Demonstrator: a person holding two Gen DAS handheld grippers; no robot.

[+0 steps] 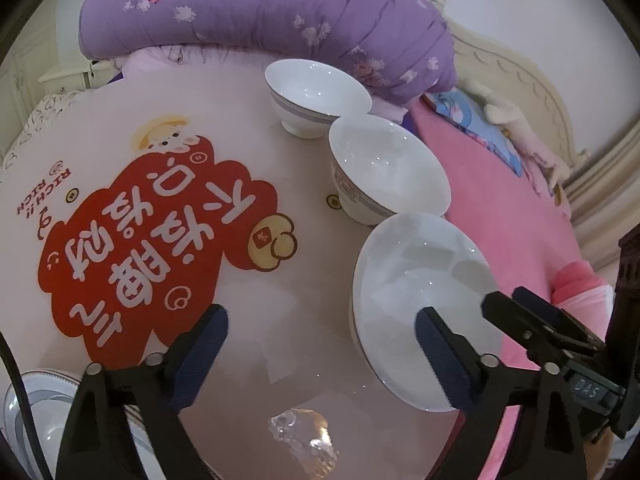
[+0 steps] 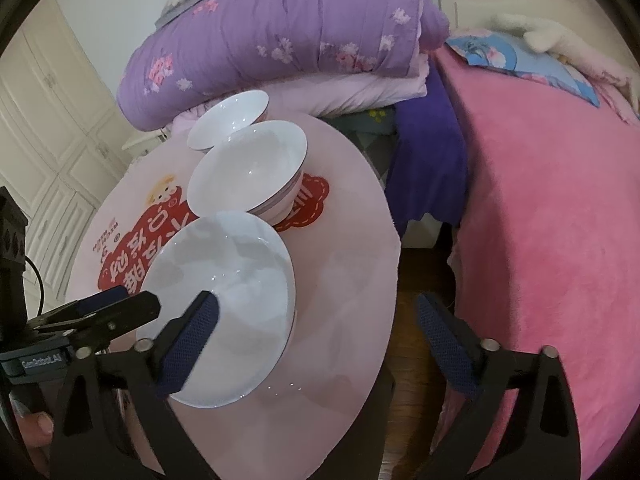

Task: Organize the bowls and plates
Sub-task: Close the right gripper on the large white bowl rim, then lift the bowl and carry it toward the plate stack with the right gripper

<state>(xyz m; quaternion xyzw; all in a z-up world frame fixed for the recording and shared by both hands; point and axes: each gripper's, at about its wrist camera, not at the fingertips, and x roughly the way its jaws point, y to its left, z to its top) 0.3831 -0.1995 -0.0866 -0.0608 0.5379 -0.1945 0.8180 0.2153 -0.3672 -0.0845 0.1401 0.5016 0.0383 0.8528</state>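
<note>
Left wrist view
- Left gripper [image 1: 320,354]: jaws wide apart, holding nothing; its right finger [image 1: 438,356] lies in front of the near bowl's rim, contact not discernible.
- Near bowl [image 1: 416,280]: white, at the right edge of the table [image 1: 280,344], its inside reflecting pale patches.
- Middle bowl [image 1: 386,168]: white with a grey band, just behind the near bowl; their rims appear to touch or overlap.
- Far bowl [image 1: 316,94]: same pattern, behind the middle bowl and next to the quilt [image 1: 260,8].
- Plates [image 1: 48,408]: grey-rimmed stack at lower left, partly hidden by the left finger's base.
- Mat [image 1: 132,232]: pink with a red cartoon cloud, covering the table.
- Right gripper [image 1: 536,320]: one black finger enters at the lower right, beside the near bowl.

Right wrist view
- Right gripper [image 2: 316,344]: jaws wide apart, gripping nothing; its left finger [image 2: 188,348] overlaps the near bowl's [image 2: 228,296] inner side, its right finger is off the table over the floor.
- Middle bowl [image 2: 248,172] and far bowl [image 2: 228,120]: in a row behind the near bowl.
- Left gripper [image 2: 100,312]: finger tips visible at left beside the near bowl.
- Blanket [image 2: 540,220]: pink, on the bed to the right.
</note>
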